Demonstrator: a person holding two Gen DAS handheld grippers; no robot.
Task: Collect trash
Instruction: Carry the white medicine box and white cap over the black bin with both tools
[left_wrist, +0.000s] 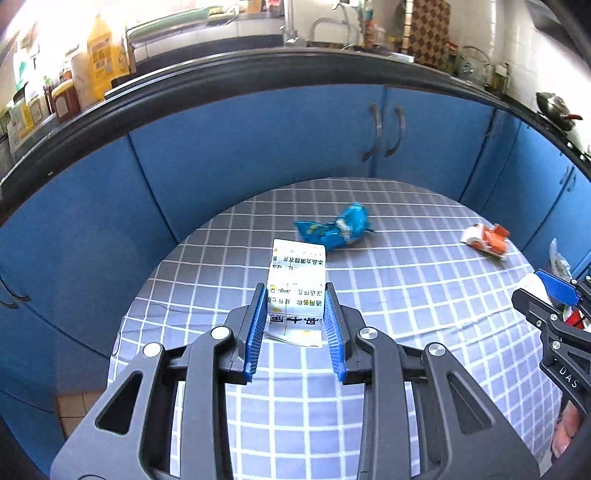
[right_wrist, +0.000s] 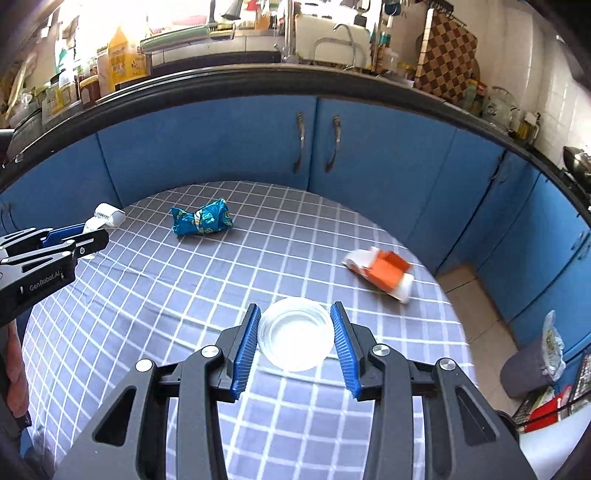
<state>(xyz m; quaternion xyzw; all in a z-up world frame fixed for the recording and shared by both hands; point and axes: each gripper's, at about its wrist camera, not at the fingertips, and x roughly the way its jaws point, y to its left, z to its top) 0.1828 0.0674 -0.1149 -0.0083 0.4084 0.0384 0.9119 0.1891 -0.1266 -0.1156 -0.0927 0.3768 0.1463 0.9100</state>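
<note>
— Left-wrist view, jaws first?
— Clamped: left gripper (left_wrist: 295, 306) with both blue pads (left_wrist: 255, 332) pressed flat against the sides of a white printed carton (left_wrist: 297, 288), held above the checked tablecloth (left_wrist: 406, 295).
— Other trash there?
— Crumpled blue wrapper (left_wrist: 338, 229) lying on the cloth just beyond the carton; torn orange-and-white box (left_wrist: 487, 240) well off to the right, near the table's edge. At far right, right gripper (left_wrist: 554, 295) in side view, something white between its fingers.

— Right-wrist view, jaws?
— Closed on a clear plastic cup (right_wrist: 295, 334): right gripper (right_wrist: 295, 332), pads (right_wrist: 245, 347) touching the rim on both sides, cup mouth facing the camera.
— Rest of the table?
— Blue wrapper (right_wrist: 201, 221) far left of centre on the cloth (right_wrist: 184, 295); orange box (right_wrist: 384, 273) on its side at right. Left gripper (right_wrist: 70, 240) entering from the left with the white carton (right_wrist: 105, 216). Grey bin (right_wrist: 524, 369) with a plastic liner on the floor at right.
</note>
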